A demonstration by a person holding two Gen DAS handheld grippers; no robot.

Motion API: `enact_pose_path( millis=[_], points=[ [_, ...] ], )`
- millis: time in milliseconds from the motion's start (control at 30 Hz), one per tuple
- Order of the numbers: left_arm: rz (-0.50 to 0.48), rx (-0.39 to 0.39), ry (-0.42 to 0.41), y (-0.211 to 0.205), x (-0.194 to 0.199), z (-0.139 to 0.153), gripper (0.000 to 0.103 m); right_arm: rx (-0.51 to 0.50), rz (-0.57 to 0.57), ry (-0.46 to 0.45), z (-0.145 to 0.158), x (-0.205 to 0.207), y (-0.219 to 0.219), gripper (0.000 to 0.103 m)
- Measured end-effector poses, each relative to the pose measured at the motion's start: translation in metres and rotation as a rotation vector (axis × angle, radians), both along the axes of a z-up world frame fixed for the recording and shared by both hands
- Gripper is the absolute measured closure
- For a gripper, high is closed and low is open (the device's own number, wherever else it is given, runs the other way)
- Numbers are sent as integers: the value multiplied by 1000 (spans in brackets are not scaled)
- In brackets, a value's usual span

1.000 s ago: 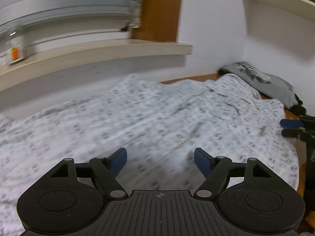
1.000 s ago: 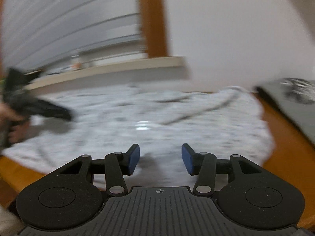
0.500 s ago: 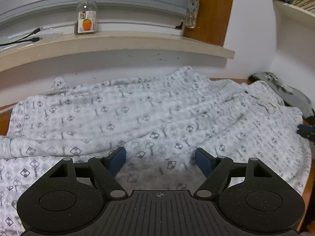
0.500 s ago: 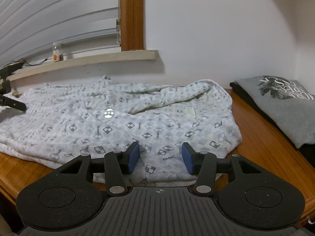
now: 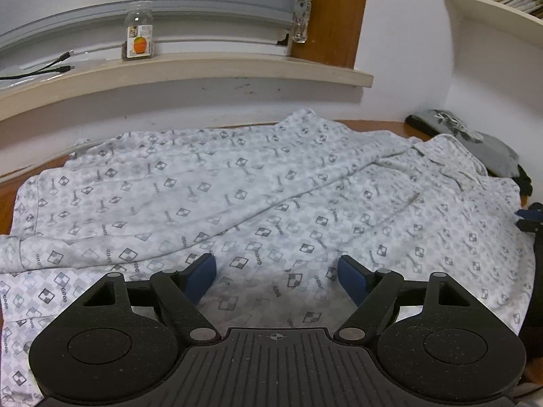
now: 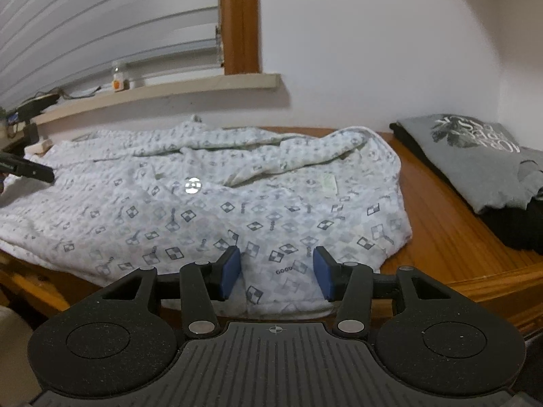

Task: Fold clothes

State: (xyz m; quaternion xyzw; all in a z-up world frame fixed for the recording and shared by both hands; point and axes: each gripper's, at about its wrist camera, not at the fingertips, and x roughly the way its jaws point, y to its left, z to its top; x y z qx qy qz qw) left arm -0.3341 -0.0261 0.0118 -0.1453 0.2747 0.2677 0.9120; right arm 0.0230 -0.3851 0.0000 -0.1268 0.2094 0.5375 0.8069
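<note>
Between and ahead of both spread, empty jaws lies the patterned shirt [image 6: 210,210], soft, light, limp; I'd pinch its near hem

We hold our left gripper [image 5: 276,279] low, jaws spread wide and nothing between the blue pads [image 5: 200,276]. Our right gripper [image 6: 276,271] sits low too, jaws parted (a narrower gap than the left) and likewise empty.

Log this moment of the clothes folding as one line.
stage: pre-grasp | left gripper: open, over patterned garment | right gripper: open at garment's near edge | grey shirt: folded, on wooden table
</note>
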Motion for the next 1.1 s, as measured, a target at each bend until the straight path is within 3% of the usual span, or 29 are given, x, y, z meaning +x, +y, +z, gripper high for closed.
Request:
enact_pose_path(
  millis=[67, 133, 300, 467, 533, 600, 633, 900, 1100],
  points=[
    [13, -2, -10, 6, -4, 1, 19, -2, 0, 0, 7, -1, 5, 55],
    [23, 9, -25, 9, -11, 5, 0, 20, 29, -13, 21, -8, 18, 53],
    [33, 47, -53, 19, -32, 22, 0, 50, 126, -52, 53, -30, 63, 49],
    [65, 79, -57, 39, -59, 35, 0, 21, 269, -42, 67, -57, 144, 49],
    [92, 86, -59, 50, -72, 38, 0, -2, 341, -46, 68, -71, 178, 52],
    [118, 83, -65, 62, -88, 39, 0, -36, 399, -46, 64, -93, 209, 64],
    [131, 78, -66, 68, -95, 40, 0, -53, 429, -46, 62, -103, 224, 66],
    [198, 45, -62, 108, -144, 35, 0, -191, 661, -47, 48, -188, 346, 67],
    [229, 38, -69, 118, -169, 34, 0, -230, 759, -47, 35, -254, 386, 66]
  ],
)
